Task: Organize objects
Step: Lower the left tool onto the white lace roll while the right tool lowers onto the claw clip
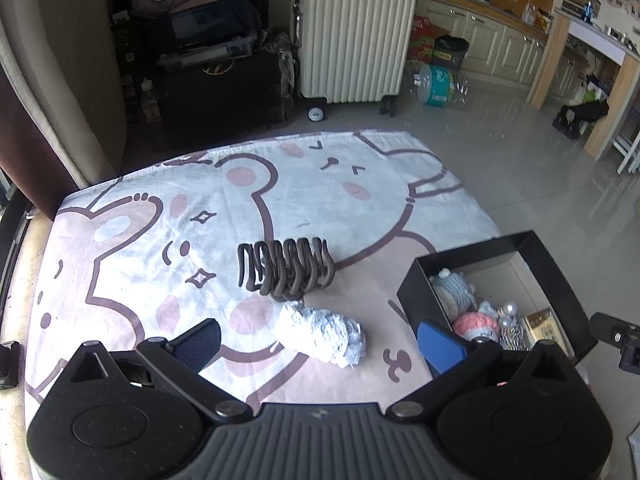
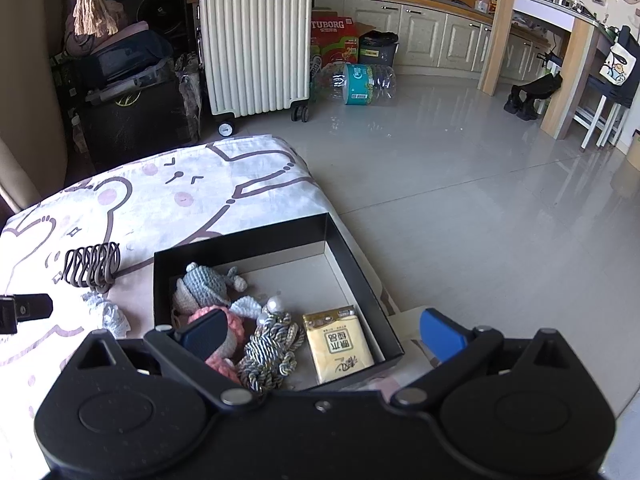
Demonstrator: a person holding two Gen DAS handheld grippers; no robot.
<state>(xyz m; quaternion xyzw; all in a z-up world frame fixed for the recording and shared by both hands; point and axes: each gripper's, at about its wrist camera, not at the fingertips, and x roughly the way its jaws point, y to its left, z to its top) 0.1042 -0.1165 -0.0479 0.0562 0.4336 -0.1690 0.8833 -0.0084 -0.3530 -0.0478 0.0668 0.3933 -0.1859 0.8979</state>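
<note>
My left claw [image 1: 320, 340] is spread wide, empty; the scrunchie [image 1: 322, 334] lies at lower centre between its fingers, long axis across. My right claw [image 2: 324, 332], also spread, hovers over the box [image 2: 360, 276].

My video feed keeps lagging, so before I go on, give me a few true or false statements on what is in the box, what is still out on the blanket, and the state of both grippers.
1. The large brown plastic hair claw clip lies inside the black cardboard box. False: it lies on the bear-print blanket, outside the box.
2. The yellow tissue packet lies in the box. True.
3. The left gripper is shut on the white-grey fluffy scrunchie. False: its jaws stand wide open, and the scrunchie lies loose on the blanket.
4. The right gripper is open and holds nothing. True.
5. The blue crocheted toy is in the box. True.
</note>
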